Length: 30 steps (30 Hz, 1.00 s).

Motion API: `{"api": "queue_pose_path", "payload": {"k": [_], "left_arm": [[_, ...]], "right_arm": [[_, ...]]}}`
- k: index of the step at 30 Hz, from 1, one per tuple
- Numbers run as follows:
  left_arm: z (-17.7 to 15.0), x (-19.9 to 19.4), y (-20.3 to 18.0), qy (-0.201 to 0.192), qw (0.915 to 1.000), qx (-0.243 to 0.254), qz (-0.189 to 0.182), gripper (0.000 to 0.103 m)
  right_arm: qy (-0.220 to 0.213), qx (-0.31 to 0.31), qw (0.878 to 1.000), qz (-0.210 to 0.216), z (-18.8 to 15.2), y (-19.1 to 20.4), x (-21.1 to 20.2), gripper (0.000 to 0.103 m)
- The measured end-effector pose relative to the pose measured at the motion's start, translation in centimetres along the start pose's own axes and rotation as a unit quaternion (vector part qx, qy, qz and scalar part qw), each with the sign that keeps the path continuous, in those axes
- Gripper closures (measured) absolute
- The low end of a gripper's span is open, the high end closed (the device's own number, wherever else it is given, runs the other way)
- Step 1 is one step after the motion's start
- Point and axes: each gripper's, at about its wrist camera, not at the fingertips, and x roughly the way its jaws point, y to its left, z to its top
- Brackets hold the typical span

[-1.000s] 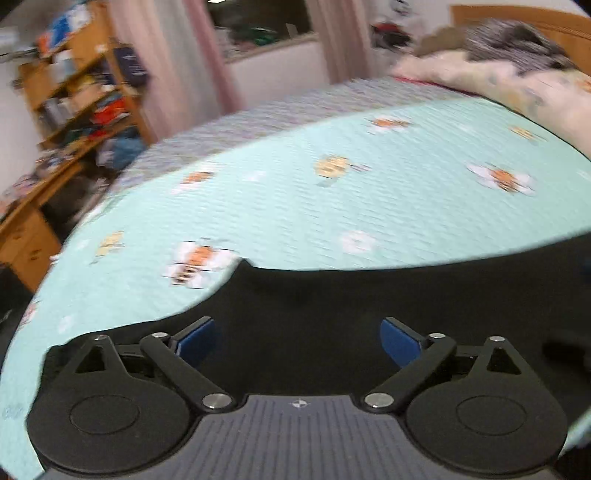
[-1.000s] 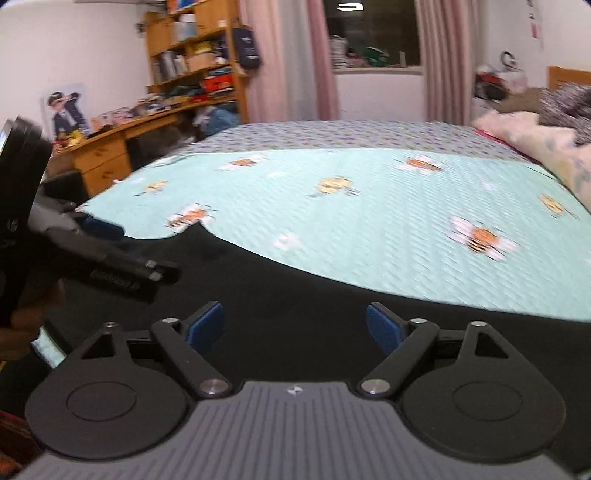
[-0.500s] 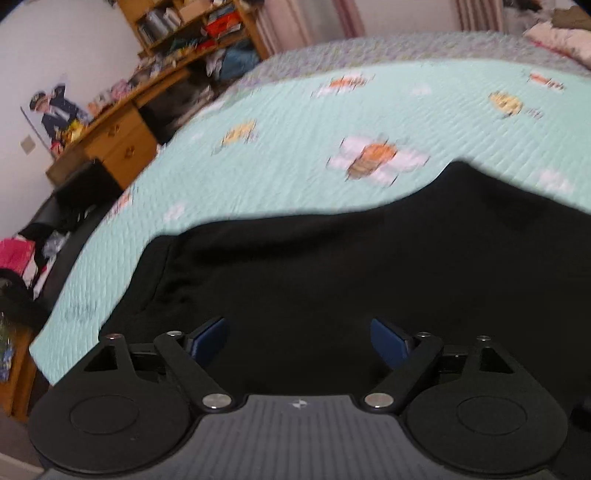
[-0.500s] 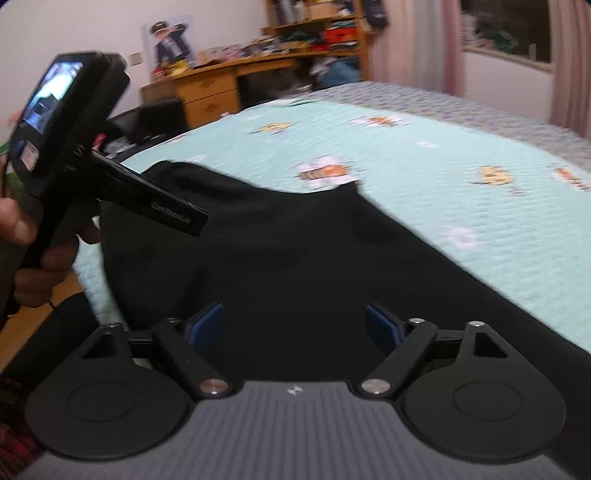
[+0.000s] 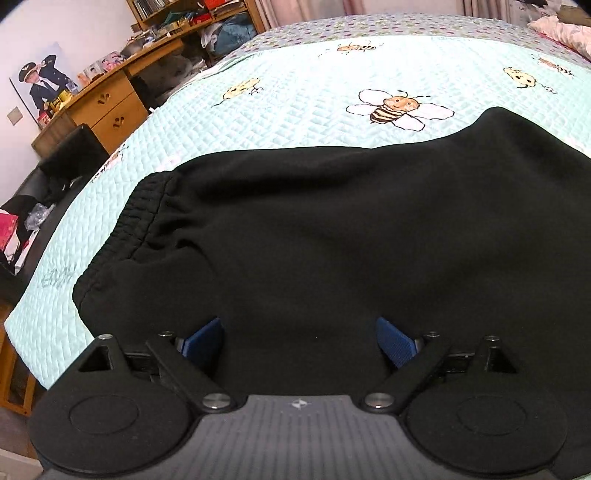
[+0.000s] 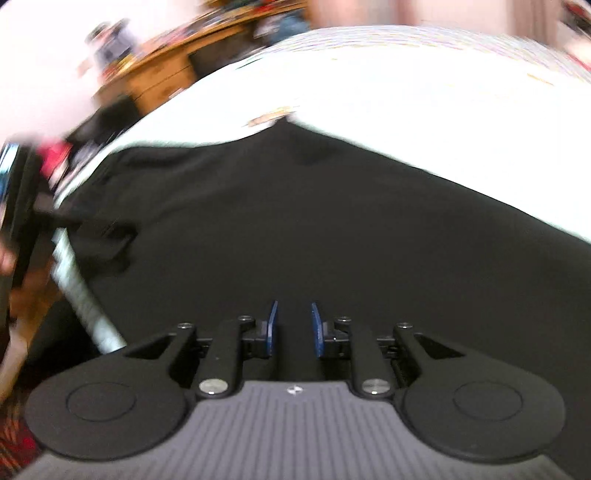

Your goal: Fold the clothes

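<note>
A black garment with an elastic waistband on its left side lies spread on the mint bee-print quilt. My left gripper is open over the garment's near edge, its blue pads wide apart with black cloth between them. In the blurred right wrist view the same garment fills the middle. There my right gripper has its blue pads drawn close together on the black cloth at the near edge. The other handheld gripper body shows blurred at the left.
A wooden desk with drawers and cluttered shelves stands beyond the bed's left side. A black chair sits beside the desk. A pale pillow lies at the far right. The bed's left edge drops off near the waistband.
The right gripper's pads have gone from wide apart to nearly together on the cloth. Both views have swung left and lower over the garment, bringing the waistband into the left view.
</note>
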Motion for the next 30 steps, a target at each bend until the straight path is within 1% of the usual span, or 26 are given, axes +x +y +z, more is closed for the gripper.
{"api": "queue_pose_path", "payload": {"k": [1, 2, 3, 4, 5, 7, 8, 9, 11, 13, 14, 15, 16, 17, 19, 21, 22, 23, 25, 27, 30], "left_arm": [[0.1, 0.2, 0.0, -0.001, 1.0000, 0.001, -0.001, 0.009], [0.2, 0.4, 0.1, -0.001, 1.0000, 0.001, -0.002, 0.009], [0.3, 0.6, 0.2, -0.001, 1.0000, 0.001, -0.004, 0.009], [0.5, 0.7, 0.3, -0.002, 1.0000, 0.001, -0.006, 0.009], [0.6, 0.8, 0.3, -0.002, 1.0000, 0.001, -0.006, 0.010], [0.7, 0.8, 0.2, -0.003, 1.0000, 0.003, -0.008, 0.014], [0.7, 0.6, 0.1, -0.002, 0.9999, 0.003, -0.013, 0.022], [0.8, 0.3, -0.1, 0.000, 0.9998, 0.002, -0.017, 0.034], [1.2, -0.8, -0.8, 0.002, 0.9997, 0.007, -0.023, 0.049], [1.6, -2.0, -1.7, 0.000, 0.9995, 0.015, -0.029, 0.045], [1.9, -2.8, -2.2, -0.004, 0.9992, 0.019, -0.036, 0.039], [2.2, -3.5, -2.7, -0.011, 0.9988, 0.022, -0.043, 0.037], [2.5, -4.0, -3.2, -0.013, 0.9984, 0.026, -0.049, 0.037], [2.8, -4.5, -3.8, -0.014, 0.9979, 0.030, -0.055, 0.037], [3.3, -5.4, -4.8, -0.016, 0.9970, 0.036, -0.067, 0.038], [3.8, -5.6, -5.7, -0.003, 0.9962, 0.036, -0.080, 0.041], [4.1, -5.6, -6.2, 0.002, 0.9957, 0.035, -0.086, 0.044], [4.3, -5.7, -6.6, 0.005, 0.9953, 0.032, -0.091, 0.049], [4.8, -5.9, -7.5, 0.002, 0.9949, 0.033, -0.095, 0.054], [4.8, -6.0, -8.6, -0.008, 0.9948, 0.044, -0.092, 0.058], [4.5, -6.0, -10.6, -0.014, 0.9926, 0.072, -0.096, 0.061]], "right_arm": [[-0.001, 0.026, 1.000, -0.009, -0.5, -1.9, -0.5, 0.084], [-0.005, 0.055, 0.998, -0.004, -1.1, -3.8, -1.2, 0.094], [-0.014, 0.071, 0.997, -0.014, -1.4, -4.8, -2.2, 0.095], [-0.024, 0.086, 0.996, -0.027, -1.8, -5.7, -3.3, 0.095], [-0.034, 0.101, 0.994, -0.039, -2.1, -6.7, -4.4, 0.091], [-0.046, 0.098, 0.991, -0.078, -2.7, -7.3, -6.1, 0.087], [-0.051, 0.095, 0.989, -0.098, -3.0, -7.6, -7.0, 0.087], [-0.054, 0.097, 0.989, -0.097, -3.3, -7.7, -7.6, 0.087], [-0.056, 0.099, 0.989, -0.090, -3.8, -7.7, -8.6, 0.087], [-0.058, 0.090, 0.990, -0.088, -3.9, -6.5, -8.5, 0.076], [-0.059, 0.085, 0.991, -0.088, -3.9, -5.9, -8.5, 0.060], [-0.063, 0.081, 0.991, -0.087, -3.5, -5.3, -8.3, 0.042], [-0.067, 0.077, 0.991, -0.086, -3.1, -4.8, -8.1, 0.036], [-0.072, 0.073, 0.991, -0.086, -2.7, -4.2, -7.9, 0.033], [-0.083, 0.054, 0.991, -0.092, -2.1, -3.2, -8.0, 0.033], [-0.100, 0.029, 0.989, -0.104, -1.5, -2.2, -8.2, 0.033], [-0.108, 0.016, 0.988, -0.111, -1.2, -1.8, -8.3, 0.033], [-0.116, 0.004, 0.986, -0.117, -0.8, -1.3, -8.4, 0.033], [-0.133, -0.021, 0.982, -0.129, -0.2, -0.3, -8.7, 0.033], [-0.161, -0.049, 0.977, -0.132, -0.2, 0.4, -9.2, 0.033], [-0.145, -0.039, 0.980, -0.128, -0.5, -1.1, -8.7, 0.034]]}}
